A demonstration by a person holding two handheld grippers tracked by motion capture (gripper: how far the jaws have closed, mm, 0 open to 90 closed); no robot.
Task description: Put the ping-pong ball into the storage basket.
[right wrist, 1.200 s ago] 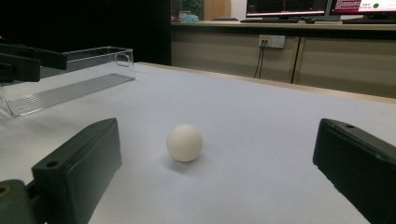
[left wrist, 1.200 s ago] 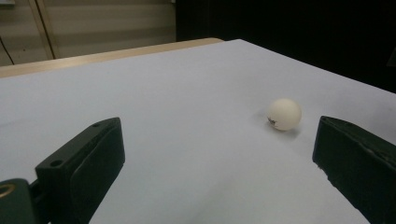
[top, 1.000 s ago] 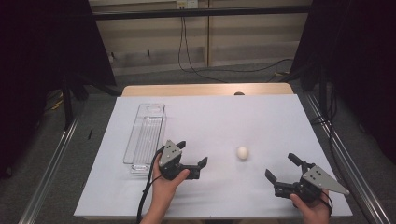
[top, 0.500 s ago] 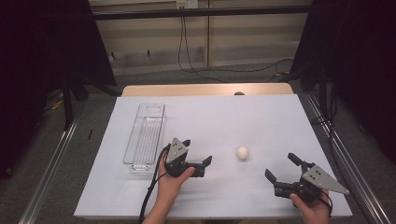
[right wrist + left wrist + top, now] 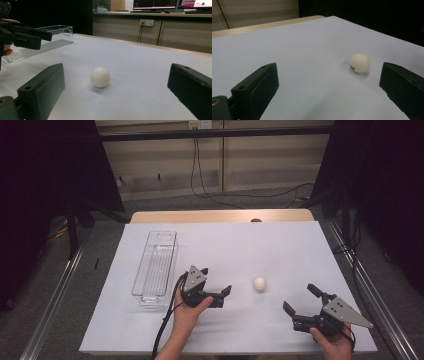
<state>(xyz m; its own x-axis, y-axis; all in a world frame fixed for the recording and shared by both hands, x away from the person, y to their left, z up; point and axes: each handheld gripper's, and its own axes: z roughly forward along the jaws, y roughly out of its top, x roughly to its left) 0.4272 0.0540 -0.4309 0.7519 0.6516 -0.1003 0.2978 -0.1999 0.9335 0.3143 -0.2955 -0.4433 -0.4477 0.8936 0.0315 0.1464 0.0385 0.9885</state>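
left gripper (image 5: 223, 296) jaws wide, empty | right gripper (image 5: 300, 302) jaws wide, empty | risk: we nudge ball (image 5: 259, 283), it rolls across tabletop (image 5: 300, 250), away from tray (image 5: 156, 265)

Non-task items on my desk (image 5: 300, 250)

I note one clear plastic tray (image 5: 156, 266) lying lengthwise at the left of the white desk surface; cables (image 5: 200, 175) hang against the far wall; monitors (image 5: 172, 4) stand behind.

Bare table (image 5: 300, 250) all around ball (image 5: 259, 283); tray (image 5: 156, 265) sits well left, out of the way.
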